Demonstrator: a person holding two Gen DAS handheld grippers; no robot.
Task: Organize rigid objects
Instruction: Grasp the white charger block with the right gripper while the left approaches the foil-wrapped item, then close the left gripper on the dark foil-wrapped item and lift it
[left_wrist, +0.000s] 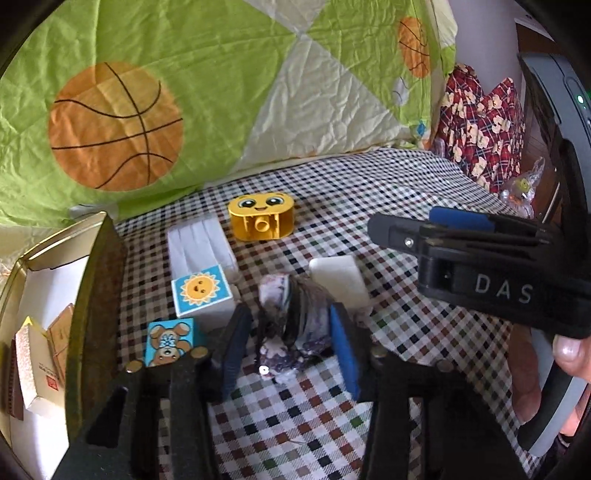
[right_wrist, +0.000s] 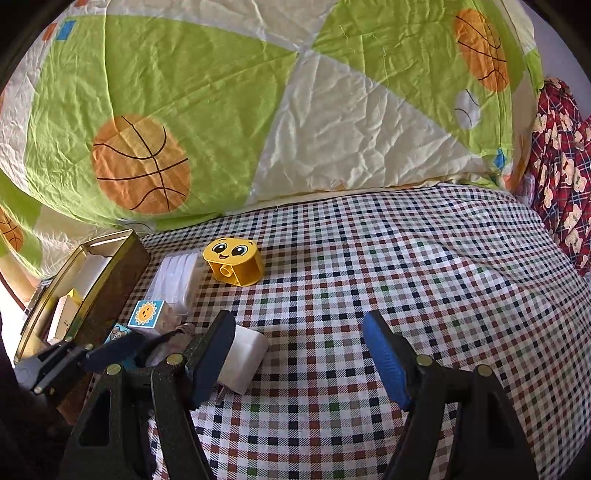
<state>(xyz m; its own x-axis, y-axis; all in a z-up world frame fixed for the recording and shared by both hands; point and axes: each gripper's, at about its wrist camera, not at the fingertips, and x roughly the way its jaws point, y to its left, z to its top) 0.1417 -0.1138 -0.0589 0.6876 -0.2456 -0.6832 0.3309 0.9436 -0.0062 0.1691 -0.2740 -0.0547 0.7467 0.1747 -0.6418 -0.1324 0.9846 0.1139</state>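
My left gripper (left_wrist: 290, 350) is low over the checked cloth, its blue pads closed against a crumpled purple-and-white bundle (left_wrist: 295, 325) with a dark cord. Just beyond the bundle lies a white plug adapter (left_wrist: 338, 280). Left of it stand a sun-picture block (left_wrist: 201, 291) and a blue bear-picture block (left_wrist: 170, 341), with a white box (left_wrist: 199, 243) behind them. A yellow smiling-face brick (left_wrist: 260, 216) sits farther back. My right gripper (right_wrist: 301, 356) hovers open with nothing between its fingers; the adapter (right_wrist: 245, 363) lies beside its left finger.
An open metal tin (left_wrist: 92, 258) holding small boxes stands at the left edge. A green basketball-print quilt (right_wrist: 295, 129) is piled along the back. Red patterned fabric (right_wrist: 561, 177) lies at the far right. Bare checked cloth (right_wrist: 424, 277) stretches to the right.
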